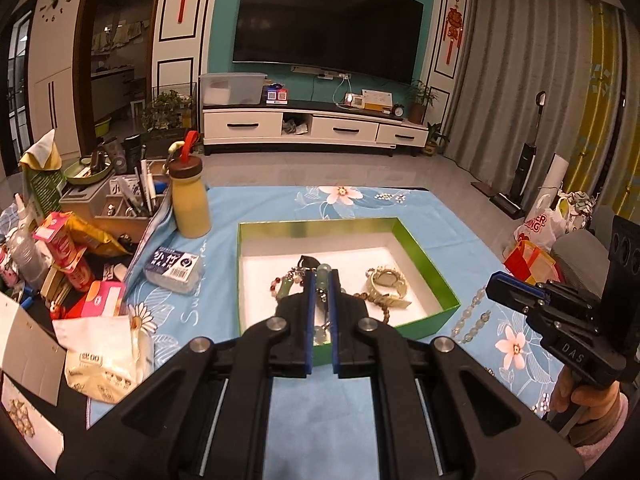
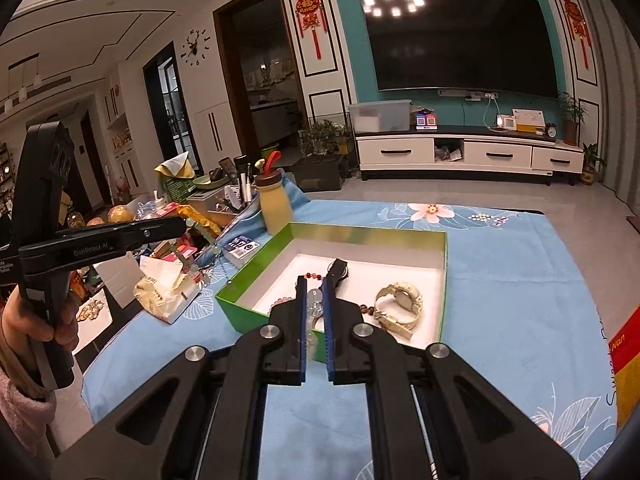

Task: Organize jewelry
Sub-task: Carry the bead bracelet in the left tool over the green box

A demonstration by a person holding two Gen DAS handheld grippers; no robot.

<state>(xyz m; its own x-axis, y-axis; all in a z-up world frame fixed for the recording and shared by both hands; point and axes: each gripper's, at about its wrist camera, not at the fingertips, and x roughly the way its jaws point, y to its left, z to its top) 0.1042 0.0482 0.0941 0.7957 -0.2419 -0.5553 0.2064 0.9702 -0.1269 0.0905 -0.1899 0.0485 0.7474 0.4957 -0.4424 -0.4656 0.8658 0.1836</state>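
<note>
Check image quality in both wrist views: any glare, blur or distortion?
Left wrist: ceiling lights glare on the TV, fisheye bends the curtains, the left gripper reads sharp. Right wrist: same glare on the TV, the door frame bows, the green box is sharp.

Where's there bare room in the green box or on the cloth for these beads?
Free: the green box floor behind the watch, and the blue cloth right of the box. Crowded: the box's near half with bracelets, and around the tissue pack.
</note>
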